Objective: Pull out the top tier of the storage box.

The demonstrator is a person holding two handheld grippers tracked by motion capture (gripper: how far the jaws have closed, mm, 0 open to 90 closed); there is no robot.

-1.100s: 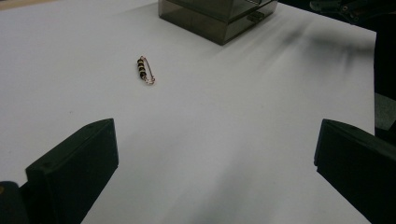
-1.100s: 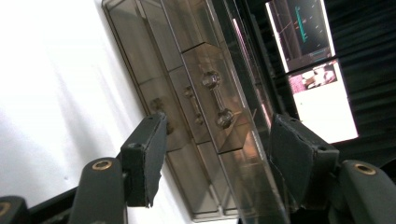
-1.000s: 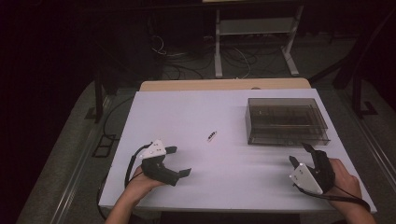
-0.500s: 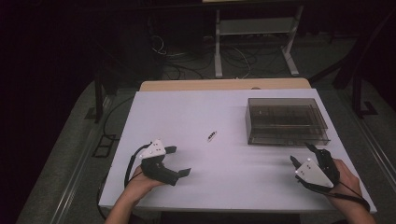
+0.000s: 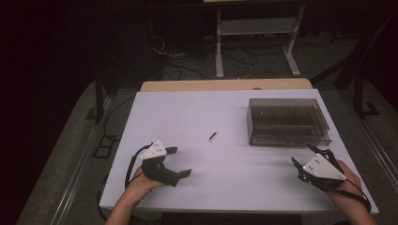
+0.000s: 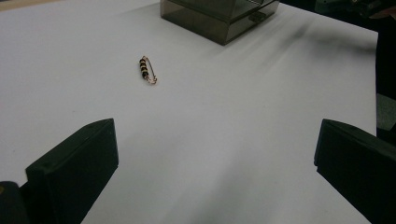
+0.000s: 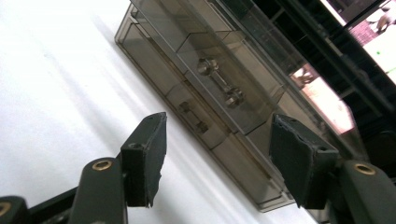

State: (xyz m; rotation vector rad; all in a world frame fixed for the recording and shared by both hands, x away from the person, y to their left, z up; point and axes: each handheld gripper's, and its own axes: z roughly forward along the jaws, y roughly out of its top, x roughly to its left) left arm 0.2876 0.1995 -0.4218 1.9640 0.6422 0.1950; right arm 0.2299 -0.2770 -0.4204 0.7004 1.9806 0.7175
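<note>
Pin lies between left claw and box.

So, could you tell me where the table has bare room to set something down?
The widest bare patch lies between the left gripper and the right gripper, in front of the beaded safety pin. The far-left part of the white table, beyond the pin, is bare too. It is tightest at the right, around the smoky plastic box.
</note>
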